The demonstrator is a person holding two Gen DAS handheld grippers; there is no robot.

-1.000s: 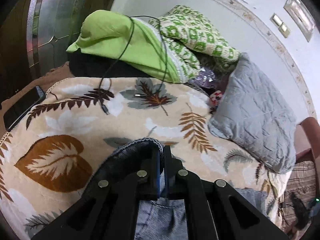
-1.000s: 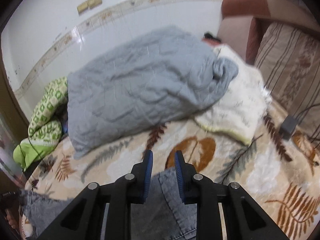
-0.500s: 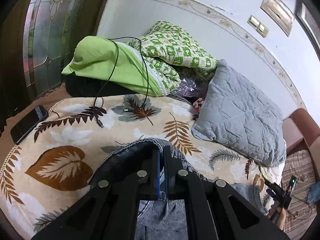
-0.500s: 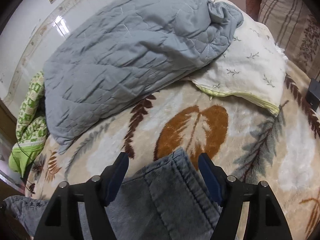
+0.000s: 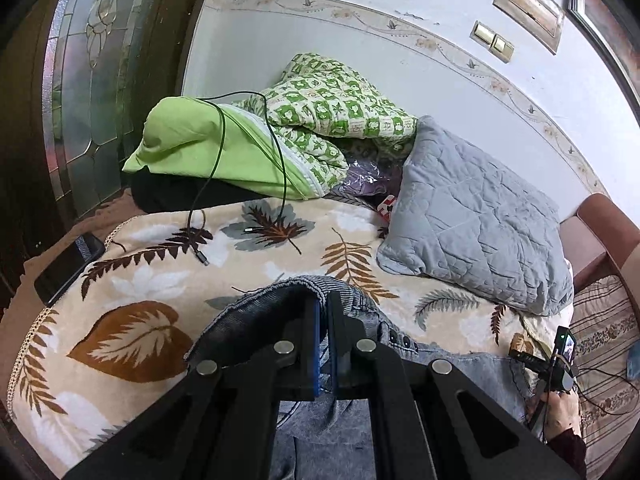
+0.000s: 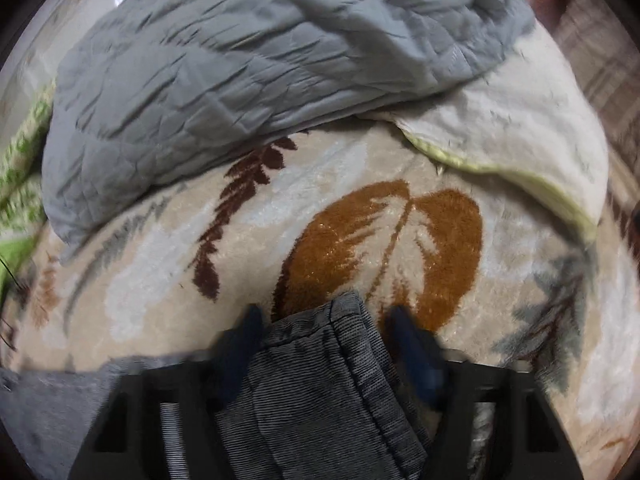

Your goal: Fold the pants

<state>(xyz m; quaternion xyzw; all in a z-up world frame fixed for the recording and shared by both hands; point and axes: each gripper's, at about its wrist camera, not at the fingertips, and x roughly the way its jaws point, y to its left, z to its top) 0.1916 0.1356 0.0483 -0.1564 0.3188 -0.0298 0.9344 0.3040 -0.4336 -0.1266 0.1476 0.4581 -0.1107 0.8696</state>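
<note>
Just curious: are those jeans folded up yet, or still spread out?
Not neatly folded: the jeans stretch loosely across the leaf blanket, one edge bunched up.

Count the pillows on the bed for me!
2: a plump lime-green pillow at the far left by the wall, and a grey quilted pillow on the right. The piled bedding may hide others.

Right claw fingers motion-blurred; pants cut off at bottom edge.

Black fingers, blue pads, silver screws
</note>
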